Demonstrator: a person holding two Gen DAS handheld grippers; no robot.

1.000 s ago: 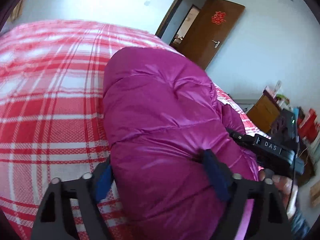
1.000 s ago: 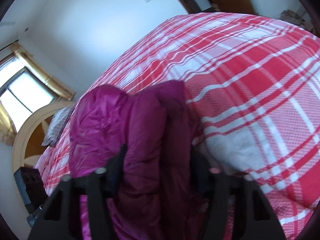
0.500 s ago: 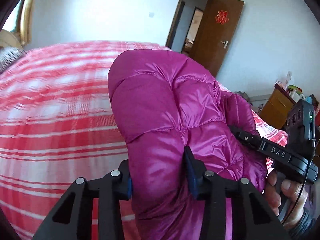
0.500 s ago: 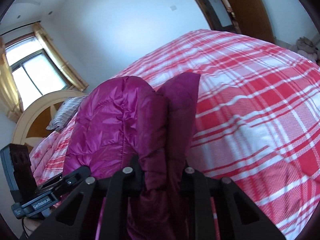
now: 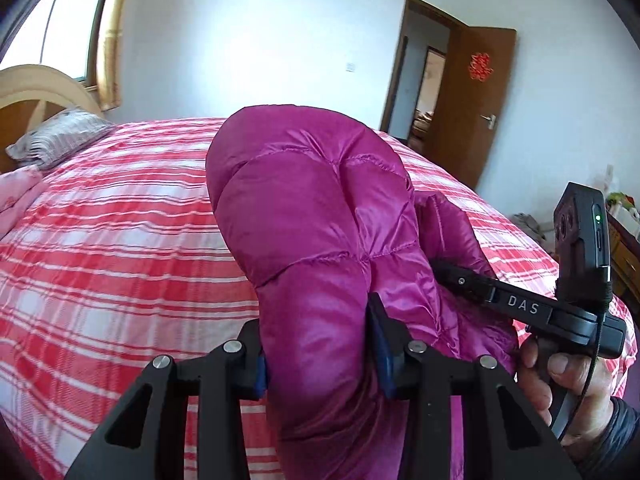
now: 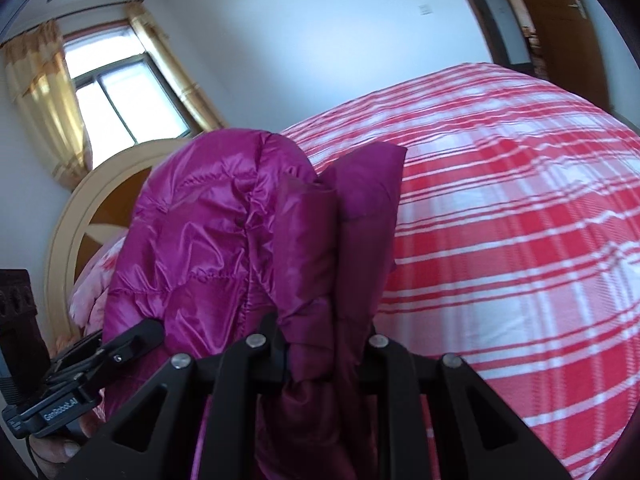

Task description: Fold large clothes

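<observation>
The magenta down jacket (image 5: pixel 316 232) fills the middle of the left wrist view, a puffy quilted bundle raised above the bed, its shiny panels bulging up toward the centre of the frame. At the bottom centre the left gripper (image 5: pixel 322 360) is clamped on a thick fold of it, the blue-padded fingers (image 5: pixel 380 344) pressing into the fabric from either side. To the lower right the right gripper (image 5: pixel 444 270), a black tool lettered "DAS", bites into the jacket's far side, held by a hand (image 5: pixel 568 384) in a dark sleeve at the frame's right edge.

In the right wrist view the jacket (image 6: pixel 224 240) rises through the centre left, and the right gripper (image 6: pixel 320 352) at the bottom is closed tight on a gathered, darker fold. The other tool (image 6: pixel 120 344) pokes in from the lower left against the fabric.

Under and behind the jacket spreads the red and white plaid bedspread (image 5: pixel 112 248), taking up the left and middle of the frame. A grey patterned pillow (image 5: pixel 60 136) lies at the upper left against a curved wooden headboard (image 5: pixel 36 84), with a curtained window (image 5: pixel 68 16) above it. A brown door (image 5: pixel 476 100) bearing a red paper ornament (image 5: pixel 479 66) stands open at the upper right.
</observation>
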